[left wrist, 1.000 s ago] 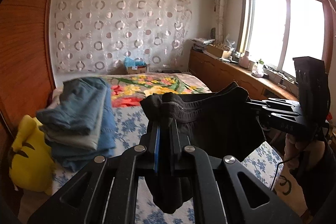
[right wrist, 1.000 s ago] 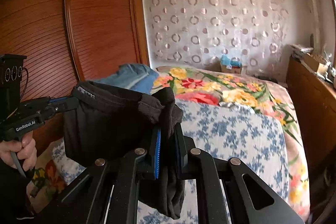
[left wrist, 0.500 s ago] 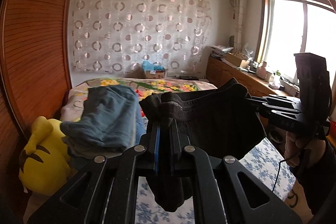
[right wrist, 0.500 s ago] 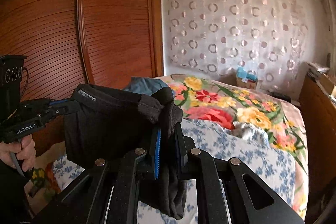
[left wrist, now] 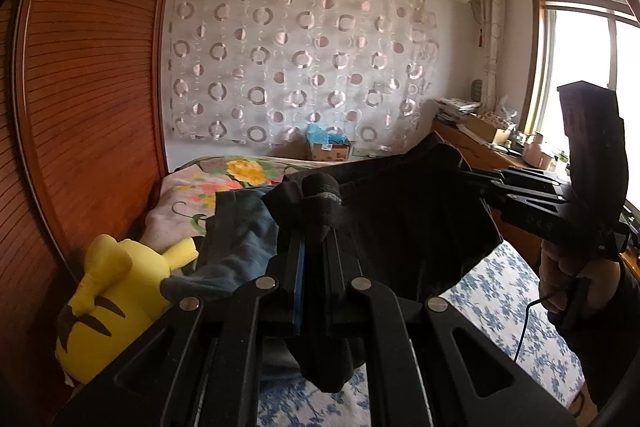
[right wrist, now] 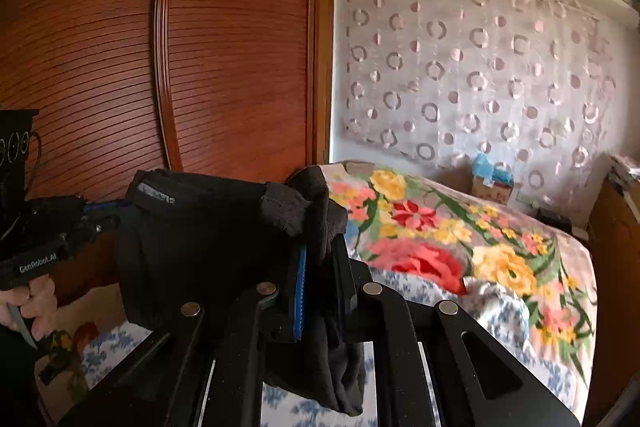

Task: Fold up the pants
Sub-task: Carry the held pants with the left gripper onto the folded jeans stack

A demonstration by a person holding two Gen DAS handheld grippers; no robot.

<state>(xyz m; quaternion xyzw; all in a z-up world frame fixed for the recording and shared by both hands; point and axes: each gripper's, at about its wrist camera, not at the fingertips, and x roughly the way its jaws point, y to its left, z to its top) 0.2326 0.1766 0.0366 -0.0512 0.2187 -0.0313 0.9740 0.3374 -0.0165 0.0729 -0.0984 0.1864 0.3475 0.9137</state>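
The black pants (left wrist: 404, 223) hang in the air, stretched between my two grippers above the bed. My left gripper (left wrist: 314, 239) is shut on one bunched corner of the waistband. My right gripper (right wrist: 320, 247) is shut on the other corner of the black pants (right wrist: 200, 247). Each gripper shows in the other's view: the right one (left wrist: 472, 179) at the far right, the left one (right wrist: 100, 211) at the far left. The lower part of the pants is hidden behind the gripper bodies.
A pile of folded blue and grey pants (left wrist: 240, 239) lies on the bed beside a yellow plush toy (left wrist: 108, 299). The bed has a floral cover (right wrist: 460, 239) and a blue-flowered sheet (left wrist: 500, 295). A wooden wardrobe (right wrist: 200, 67) stands left, a low cabinet (left wrist: 480, 147) under the window.
Both grippers have swung to the left with the pants still stretched between them. The wardrobe, the plush toy and the folded pile now fill more of the views.
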